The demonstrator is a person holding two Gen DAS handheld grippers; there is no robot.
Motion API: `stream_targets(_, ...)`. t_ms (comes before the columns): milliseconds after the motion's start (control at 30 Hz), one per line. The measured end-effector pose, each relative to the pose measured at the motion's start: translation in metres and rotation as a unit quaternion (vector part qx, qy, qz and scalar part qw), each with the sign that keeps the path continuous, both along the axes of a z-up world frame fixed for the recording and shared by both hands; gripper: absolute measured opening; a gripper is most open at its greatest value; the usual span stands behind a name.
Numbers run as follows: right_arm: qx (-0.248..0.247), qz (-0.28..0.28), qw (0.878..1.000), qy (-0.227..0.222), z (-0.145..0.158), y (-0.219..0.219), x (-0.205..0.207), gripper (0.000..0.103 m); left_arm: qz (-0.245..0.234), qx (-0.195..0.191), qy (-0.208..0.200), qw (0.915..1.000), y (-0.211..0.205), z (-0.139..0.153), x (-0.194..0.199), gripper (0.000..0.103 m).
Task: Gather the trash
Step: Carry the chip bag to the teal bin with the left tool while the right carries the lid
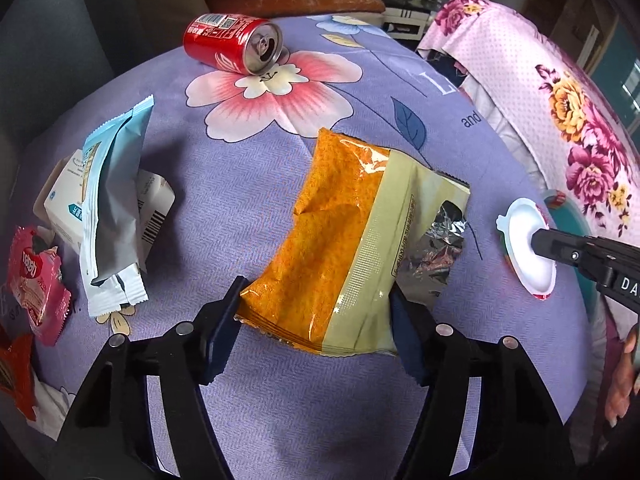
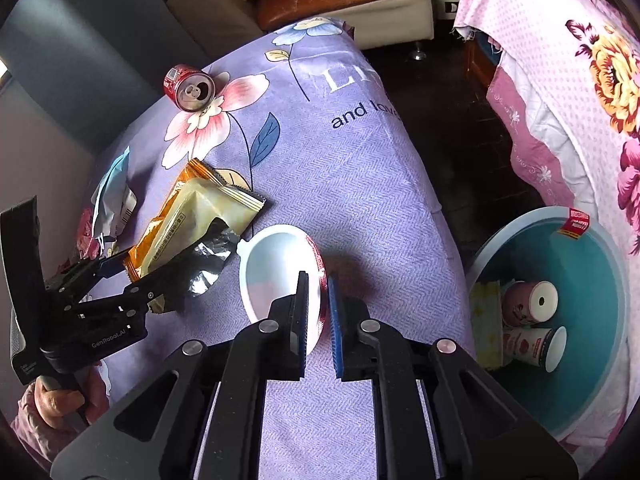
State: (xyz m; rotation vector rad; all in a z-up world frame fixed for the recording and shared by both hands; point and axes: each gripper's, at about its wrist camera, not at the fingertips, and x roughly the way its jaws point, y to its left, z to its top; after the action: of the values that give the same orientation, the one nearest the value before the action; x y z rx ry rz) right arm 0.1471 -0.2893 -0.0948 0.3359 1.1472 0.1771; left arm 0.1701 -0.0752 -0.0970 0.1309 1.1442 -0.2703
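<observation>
- Left hand-held gripper (image 1: 316, 308) spread wide around the near end of the orange snack bag (image 1: 344, 240), pads beside both edges; contact hard to confirm.
- Right hand-held gripper (image 2: 318, 300) nearly closed, pinching the rim of the white plastic cup (image 2: 276, 276) near the table's right edge; cup's red outer print mostly hidden.
- Red can (image 1: 234, 42) lying on its side near the far edge of the purple floral table (image 1: 280, 400).
- Pale blue wrapper (image 1: 112, 208) at the left edge, covering most of a white carton (image 1: 64, 200).
- Pink packet (image 1: 36, 280) partly cut off at the left.
- Teal bin (image 2: 600, 280) beyond the right edge, holding two paper cups (image 2: 532, 320).
</observation>
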Motion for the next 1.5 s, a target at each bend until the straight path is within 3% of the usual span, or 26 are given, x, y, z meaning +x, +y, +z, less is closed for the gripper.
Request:
stream_targets(167, -0.003, 0.0, 1.0, 0.007, -0.007, 0.003, 0.005, 0.019, 0.017, -0.02, 0.004, 0.9996, 0.005, 0.002, -0.002, 0.066)
stream_targets(333, -0.012, -0.001, 1.0, -0.006, -0.01, 0.007, 0.01, 0.019, 0.024, -0.024, 0.007, 0.9994, 0.005, 0.002, -0.004, 0.066)
stream_targets(400, -0.02, -0.001, 1.0, -0.011, -0.009, 0.01, 0.011, 0.014, 0.026, -0.028, 0.01, 0.9992, 0.006, 0.003, -0.005, 0.066)
stream_targets(433, -0.013, 0.002, 1.0, -0.011, -0.008, 0.011, 0.011, 0.006, 0.027, -0.03, 0.011, 0.9991, 0.006, 0.004, -0.006, 0.066)
stream_targets(833, 0.027, -0.03, 0.998, -0.042, 0.017, -0.019, -0.023, 0.006, 0.008, -0.029, 0.001, 0.9995, -0.011, 0.022, -0.031, 0.066)
stream_targets(933, 0.03, -0.02, 0.999, -0.026, 0.013, -0.022, -0.026, 0.006, 0.009, -0.027, 0.001, 0.9996, -0.014, 0.022, -0.035, 0.066)
stream_targets(1033, 0.02, -0.019, 0.999, -0.023, 0.01, -0.022, -0.03, 0.01, 0.02, -0.025, 0.003, 0.9995, -0.007, 0.021, -0.036, 0.066)
stream_targets(1100, 0.021, -0.022, 0.999, -0.023, 0.009, -0.023, -0.029, 0.023, 0.031, -0.026, 0.003, 0.9992, -0.001, 0.022, -0.035, 0.066)
stream_targets(1133, 0.023, -0.024, 0.999, -0.023, 0.009, -0.024, -0.029, 0.046, 0.036, -0.026, 0.0, 0.999, 0.002, 0.023, -0.034, 0.066)
stream_targets(1167, 0.021, -0.026, 0.999, -0.025, 0.009, -0.024, -0.029, 0.059, 0.041, -0.025, -0.003, 0.9989, 0.006, 0.024, -0.033, 0.066)
stream_targets(1500, -0.009, 0.017, 0.999, -0.033, 0.016, 0.014, -0.013, 0.065, 0.081, -0.033, -0.009, 0.9961, 0.044, 0.025, -0.024, 0.066)
